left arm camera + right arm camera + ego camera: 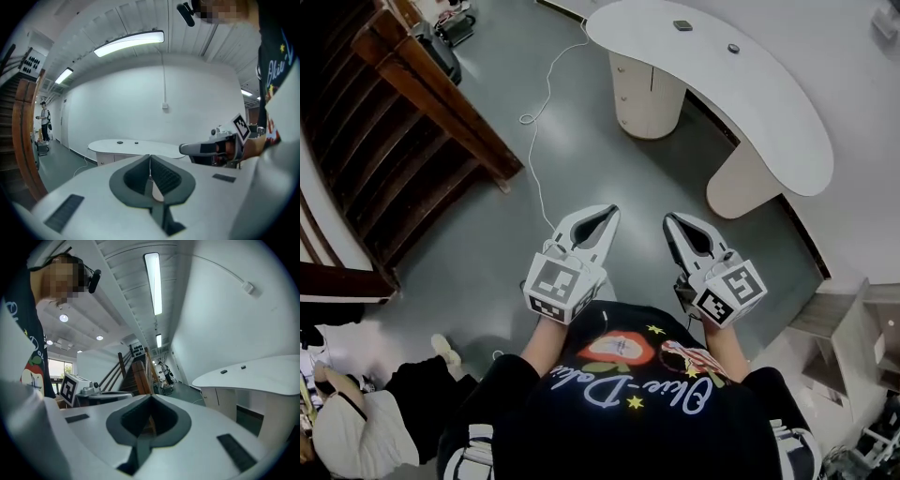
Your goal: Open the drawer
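Observation:
The drawer unit is a white pedestal under the left end of a curved white desk, far ahead of both grippers. My left gripper and right gripper are held side by side over the grey floor, both shut with nothing between their jaws. In the left gripper view, the left gripper points toward the distant desk and its drawer unit, with the right gripper beside it. In the right gripper view, the right gripper has the desk at its right.
A wooden staircase fills the left side. A white cable trails across the floor toward the desk. Two small dark objects lie on the desk top. A person is at the lower left, and shelving stands at the right.

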Motion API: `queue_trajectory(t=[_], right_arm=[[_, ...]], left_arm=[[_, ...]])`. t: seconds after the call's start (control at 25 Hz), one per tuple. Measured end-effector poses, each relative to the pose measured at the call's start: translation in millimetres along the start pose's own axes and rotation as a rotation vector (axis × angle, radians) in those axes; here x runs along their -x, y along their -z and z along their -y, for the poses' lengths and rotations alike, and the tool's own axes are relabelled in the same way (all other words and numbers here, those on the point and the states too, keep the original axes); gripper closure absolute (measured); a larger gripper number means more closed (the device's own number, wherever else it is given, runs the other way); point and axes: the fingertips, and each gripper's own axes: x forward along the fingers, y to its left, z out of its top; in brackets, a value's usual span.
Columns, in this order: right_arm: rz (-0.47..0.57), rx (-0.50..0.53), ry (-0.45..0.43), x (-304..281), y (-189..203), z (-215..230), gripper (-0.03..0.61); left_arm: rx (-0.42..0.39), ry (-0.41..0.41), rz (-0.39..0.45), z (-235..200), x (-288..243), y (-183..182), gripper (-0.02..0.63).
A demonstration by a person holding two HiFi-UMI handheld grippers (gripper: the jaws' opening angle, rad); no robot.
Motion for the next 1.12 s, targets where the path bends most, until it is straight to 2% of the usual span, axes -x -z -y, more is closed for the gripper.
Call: queue_trajectory(t=[0.28,0.56,1.12], right_arm=[[-0.012,0.002,0.036,-58.9,-10.0,15.3,0.58],[-0.026,-0.003,0.048,-114.4,-11.4,21.9,0.58],[-0.032,-0.014,0.108,-213.0,-5.2,15.6,0.58]], left_arm=[[0.015,0.039,0.002,-59.7,-22.8,-7.1,0.607],[0.027,0.033,-0.009,-118.0,-30.8,-4.3,0.607],[0.044,0.048,-0.018,-221.8,-11.7,7.6,0.607]])
